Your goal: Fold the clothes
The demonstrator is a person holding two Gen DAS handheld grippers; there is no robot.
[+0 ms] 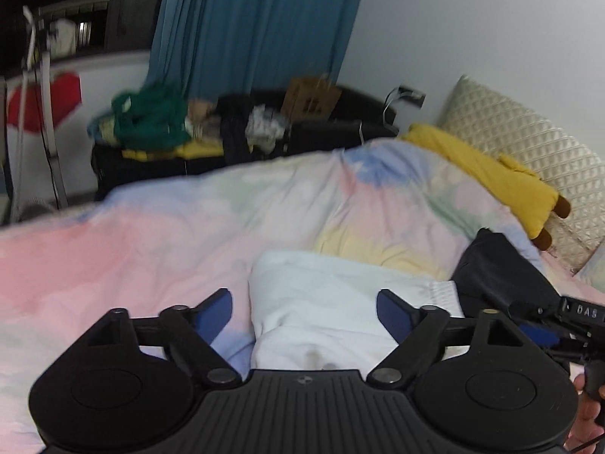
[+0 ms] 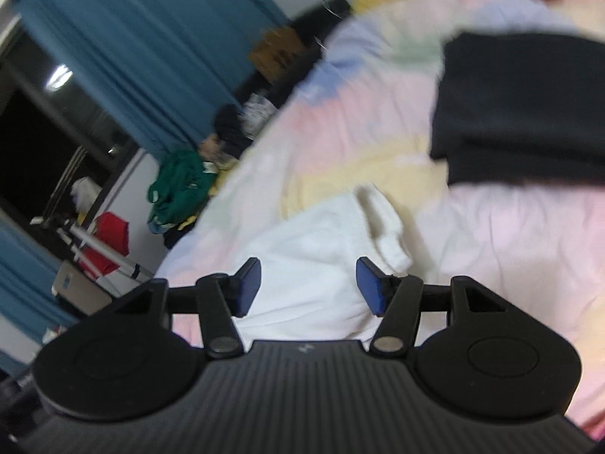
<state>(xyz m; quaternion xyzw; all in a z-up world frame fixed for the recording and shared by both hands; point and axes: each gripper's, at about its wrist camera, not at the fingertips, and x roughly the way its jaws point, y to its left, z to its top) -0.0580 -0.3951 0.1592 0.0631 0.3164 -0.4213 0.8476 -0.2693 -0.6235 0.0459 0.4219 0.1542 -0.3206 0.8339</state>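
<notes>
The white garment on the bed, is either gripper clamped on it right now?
No. Both the left gripper and the right gripper stand open above the white garment, their blue pads clear of the cloth.
</notes>
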